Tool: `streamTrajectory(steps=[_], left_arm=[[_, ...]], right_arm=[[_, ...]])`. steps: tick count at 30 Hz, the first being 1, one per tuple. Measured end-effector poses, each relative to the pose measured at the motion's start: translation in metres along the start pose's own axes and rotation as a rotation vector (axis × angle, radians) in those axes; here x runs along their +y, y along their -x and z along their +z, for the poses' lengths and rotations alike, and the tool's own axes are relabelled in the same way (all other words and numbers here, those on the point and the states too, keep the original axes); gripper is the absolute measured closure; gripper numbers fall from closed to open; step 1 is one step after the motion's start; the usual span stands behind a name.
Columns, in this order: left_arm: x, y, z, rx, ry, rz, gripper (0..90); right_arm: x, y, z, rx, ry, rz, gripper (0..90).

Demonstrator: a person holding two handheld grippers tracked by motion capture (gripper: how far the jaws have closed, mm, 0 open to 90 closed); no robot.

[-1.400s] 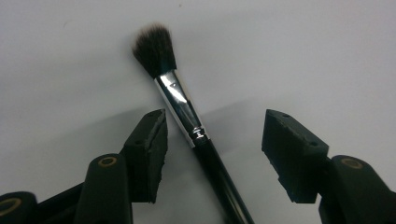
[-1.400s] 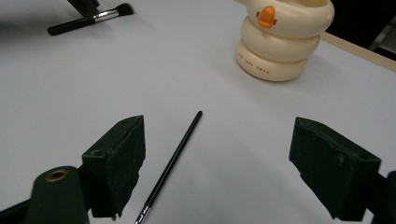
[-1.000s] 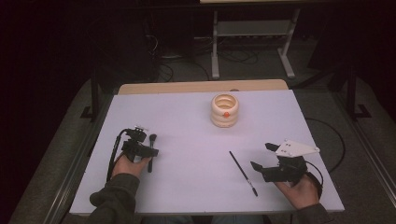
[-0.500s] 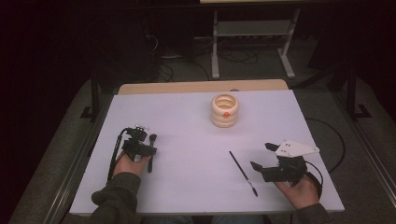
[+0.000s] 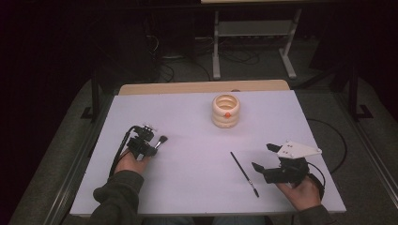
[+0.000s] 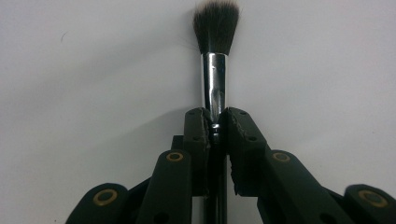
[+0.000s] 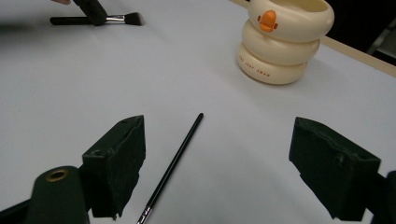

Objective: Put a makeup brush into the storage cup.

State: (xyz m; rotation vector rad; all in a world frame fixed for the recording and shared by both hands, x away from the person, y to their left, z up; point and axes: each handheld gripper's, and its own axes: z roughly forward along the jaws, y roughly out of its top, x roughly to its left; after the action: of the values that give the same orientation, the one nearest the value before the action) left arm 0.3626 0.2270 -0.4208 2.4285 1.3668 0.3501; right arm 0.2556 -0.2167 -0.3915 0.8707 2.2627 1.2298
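My left gripper point(image 6: 215, 122) just closed its jaws on the brush point(image 6: 215, 79); right gripper point(image 7: 217, 163) gaped open over the thin brush point(image 7: 173, 164) — cup point(image 5: 225, 110) next, I reckoned.

I see brush point(image 6: 215, 60) with soft dark bristles, pale at tips; ferrule polished metal, mirror-glossy; handle glossy black. Left gripper point(image 6: 215, 122) pads matt black rubbery foam, edges rough and chipped; arms smooth black plastic, brass-coloured rivets. Right gripper point(image 7: 219, 158) pads same matt, pitted. Near right, thin brush point(image 7: 173, 165): glossy black handle. Far, cup point(image 7: 280, 39) cream, smooth, satin sheen, looks plastic or glazed, I cannot tell which. Table point(image 5: 187, 178) top matt white, smooth; far edge bare wood. Sleeve point(image 5: 115, 199) green knitted cloth.
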Motion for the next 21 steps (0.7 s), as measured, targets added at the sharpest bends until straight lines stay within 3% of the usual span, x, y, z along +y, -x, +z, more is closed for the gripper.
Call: streamTrajectory(steps=[2,9,11,12,15,18,21], left_arm=[[0.0,0.0,-0.001,0.014,0.013,0.01,78.5],[0.0,0.002,-0.014,-0.032,0.08,0.017,78.7],[0.0,0.002,-0.014,-0.032,0.08,0.017,78.7],[-0.002,0.004,-0.022,-0.068,0.131,0.017,78.7],[-0.002,0.007,-0.028,-0.101,0.183,0.01,78.7],[-0.002,0.009,-0.031,-0.137,0.169,0.035,78.9],[-0.002,0.01,-0.033,-0.158,0.186,0.044,79.0]], right_arm=[[0.0,-0.001,0.0,0.003,-0.002,0.009,18.1],[0.001,-0.004,0.003,0.024,-0.01,0.019,18.0],[0.002,-0.004,0.004,0.026,-0.009,0.011,18.0],[0.002,-0.004,0.004,0.026,-0.009,0.011,17.9],[0.005,-0.009,0.005,0.046,-0.006,0.016,17.9],[0.006,-0.01,0.007,0.059,-0.011,0.028,17.9],[0.006,-0.011,0.009,0.061,-0.01,0.016,17.9]])
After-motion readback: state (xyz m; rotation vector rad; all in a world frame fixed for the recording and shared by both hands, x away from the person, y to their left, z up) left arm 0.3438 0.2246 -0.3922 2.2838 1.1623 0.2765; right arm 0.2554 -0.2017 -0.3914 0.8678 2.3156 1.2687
